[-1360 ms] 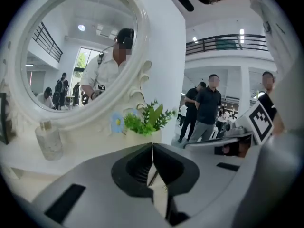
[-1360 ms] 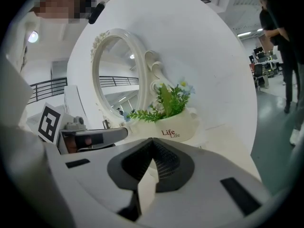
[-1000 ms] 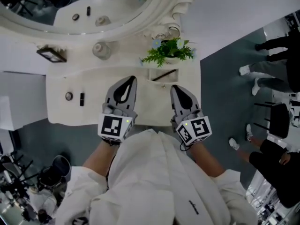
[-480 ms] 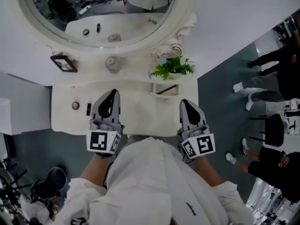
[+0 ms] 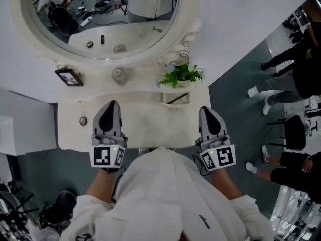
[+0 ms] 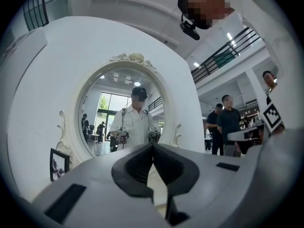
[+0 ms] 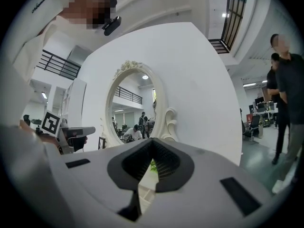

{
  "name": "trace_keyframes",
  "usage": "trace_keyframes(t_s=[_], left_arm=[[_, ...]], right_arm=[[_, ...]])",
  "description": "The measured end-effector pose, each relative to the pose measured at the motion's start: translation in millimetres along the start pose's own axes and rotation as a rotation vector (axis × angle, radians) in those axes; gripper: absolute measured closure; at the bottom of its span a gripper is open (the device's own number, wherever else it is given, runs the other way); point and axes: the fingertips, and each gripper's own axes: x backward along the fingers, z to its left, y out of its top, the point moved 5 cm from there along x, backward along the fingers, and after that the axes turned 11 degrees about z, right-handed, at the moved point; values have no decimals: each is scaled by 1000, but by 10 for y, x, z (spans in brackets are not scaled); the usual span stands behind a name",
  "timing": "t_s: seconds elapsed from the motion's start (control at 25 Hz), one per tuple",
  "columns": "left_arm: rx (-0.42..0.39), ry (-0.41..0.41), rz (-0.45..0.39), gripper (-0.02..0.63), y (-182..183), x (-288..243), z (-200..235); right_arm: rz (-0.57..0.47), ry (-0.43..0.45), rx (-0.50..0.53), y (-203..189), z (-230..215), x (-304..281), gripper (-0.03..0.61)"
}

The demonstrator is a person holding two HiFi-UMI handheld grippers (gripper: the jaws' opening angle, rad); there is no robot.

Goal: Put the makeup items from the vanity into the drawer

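The white vanity top (image 5: 140, 122) lies below the oval mirror (image 5: 100, 19). On it a small round compact (image 5: 83, 120) sits at the left, a round jar (image 5: 119, 76) at the back, and a black pencil in a small tray (image 5: 175, 98) to the right. My left gripper (image 5: 112, 103) (image 6: 152, 145) hovers over the left part of the top, shut and empty, just right of the compact. My right gripper (image 5: 206, 109) (image 7: 152, 140) is at the vanity's right edge, shut and empty. Both point level toward the mirror. No drawer shows.
A framed picture (image 5: 69, 77) and a green plant (image 5: 180, 74) stand at the back of the vanity. People (image 5: 296, 84) and a chair (image 5: 293, 129) are on the grey floor to the right. Dark equipment (image 5: 55, 215) sits at the lower left.
Both grippers have spread apart, the left toward the compact, the right toward the vanity's right edge. The black lipstick beside the compact is now hidden by the left gripper. More of the mirror shows.
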Motion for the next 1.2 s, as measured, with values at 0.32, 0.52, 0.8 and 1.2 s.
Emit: trace_keyframes(t_s=[0.32,0.52,0.8,1.2], left_arm=[[-11,-36,-1,584,25,-94,-114],[4,-34,5,584,-10,-116,-143],[11,-31,15,584,-32,-135,-203],[8,-36,17,585,-19,-176,-307]], right_arm=[[8,-39,-30,-58,-141,85,560],[16,-53,-39,-106,-187,104,561],[20,-46,-44,-124,-228,105,560],[21,-40,-57,-144,-311,116,561]])
